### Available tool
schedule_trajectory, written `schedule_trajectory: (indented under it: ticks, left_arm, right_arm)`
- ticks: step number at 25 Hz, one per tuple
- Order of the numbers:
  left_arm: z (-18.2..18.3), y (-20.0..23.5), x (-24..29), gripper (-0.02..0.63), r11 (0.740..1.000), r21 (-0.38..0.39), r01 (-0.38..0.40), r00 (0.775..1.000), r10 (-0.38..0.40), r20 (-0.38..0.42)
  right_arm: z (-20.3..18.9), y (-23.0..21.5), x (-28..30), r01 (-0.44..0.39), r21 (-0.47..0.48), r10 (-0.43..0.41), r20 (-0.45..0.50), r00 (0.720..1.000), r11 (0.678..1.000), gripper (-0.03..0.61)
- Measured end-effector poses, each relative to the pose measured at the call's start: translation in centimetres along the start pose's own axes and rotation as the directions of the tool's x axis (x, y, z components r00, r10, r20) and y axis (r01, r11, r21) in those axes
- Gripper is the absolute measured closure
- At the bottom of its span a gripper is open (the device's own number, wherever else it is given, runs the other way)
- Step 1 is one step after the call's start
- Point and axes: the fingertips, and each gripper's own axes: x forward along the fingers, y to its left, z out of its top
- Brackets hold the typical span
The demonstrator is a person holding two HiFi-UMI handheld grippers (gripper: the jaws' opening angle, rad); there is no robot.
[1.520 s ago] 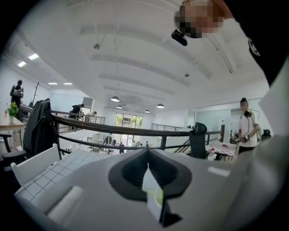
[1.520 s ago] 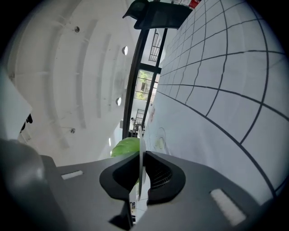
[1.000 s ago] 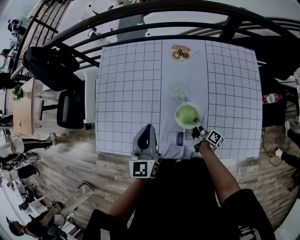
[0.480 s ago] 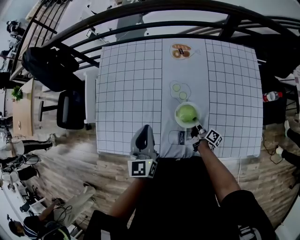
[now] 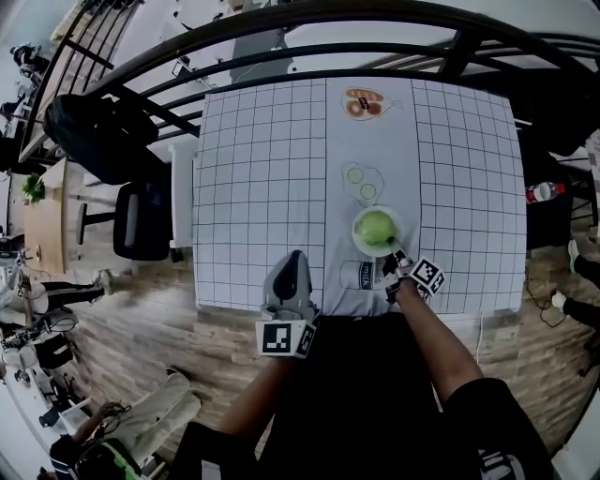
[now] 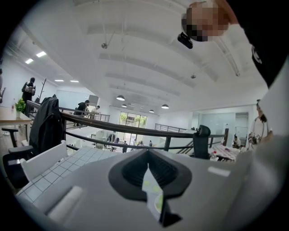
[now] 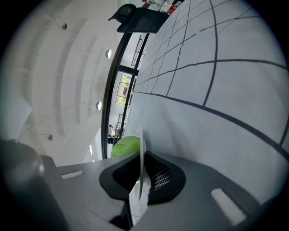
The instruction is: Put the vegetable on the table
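Observation:
A round green vegetable (image 5: 376, 227) lies on a white plate (image 5: 361, 240) on the gridded table (image 5: 253, 187), near its front edge. My right gripper (image 5: 395, 255) is shut on the plate's near rim. In the right gripper view the plate (image 7: 141, 149) runs edge-on between the jaws of the right gripper (image 7: 140, 170), and the vegetable (image 7: 124, 146) bulges just behind them. My left gripper (image 5: 294, 259) hovers at the front edge, left of the plate, shut and empty. The left gripper (image 6: 151, 180) looks level across the table toward the railing.
The table's pale centre strip carries printed pictures: bread (image 5: 361, 103), cucumber slices (image 5: 361, 183) and a milk carton (image 5: 359, 275). A black railing (image 5: 375, 28) runs behind the table. A chair (image 5: 141, 220) with a black jacket (image 5: 98, 131) stands at the left.
Nothing much: the plate and right gripper hold their place, and the left gripper only wavers slightly at the table's front edge.

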Motion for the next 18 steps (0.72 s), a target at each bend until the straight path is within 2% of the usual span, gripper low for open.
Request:
schedule_trajectory:
  ticks: [3, 6, 9, 11, 15, 18]
  left_arm:
    - [-0.7, -0.5, 0.6, 0.606, 0.998, 0.002, 0.056, 0.998, -0.056, -0.027]
    - [-2.8, -1.9, 1.5, 0.606, 0.99, 0.003, 0.142, 0.985, -0.141, -0.098]
    - [-3.8, -3.3, 1.4, 0.606, 0.981, 0.006, 0.194, 0.974, -0.191, -0.124]
    - [-4.3, -3.7, 1.3, 0.606, 0.977, -0.012, 0.215, 0.969, -0.215, -0.125]
    - [-5.2, -4.3, 1.1, 0.606, 0.969, -0.031, 0.245, 0.959, -0.246, -0.141]
    - [-5.5, -5.1, 1.0, 0.606, 0.959, -0.044, 0.28, 0.948, -0.283, -0.145]
  right_arm:
    - [-0.3, -0.7, -0.3, 0.059, -0.031, -0.059, -0.003, 0.998, 0.998, 0.561]
    - [-0.6, -1.0, -1.1, 0.13, -0.131, -0.134, -0.024, 0.991, 0.983, 0.561]
    - [-0.8, -1.9, -2.9, 0.244, -0.279, -0.262, -0.026, 0.965, 0.929, 0.534]
    - [-0.4, -2.3, -4.0, 0.289, -0.319, -0.307, -0.006, 0.952, 0.903, 0.534]
    - [0.3, -1.3, -6.0, 0.286, -0.335, -0.292, 0.033, 0.956, 0.898, 0.541]
    - [0.4, 2.0, -7.0, 0.229, -0.393, -0.228, 0.05, 0.972, 0.891, 0.561]
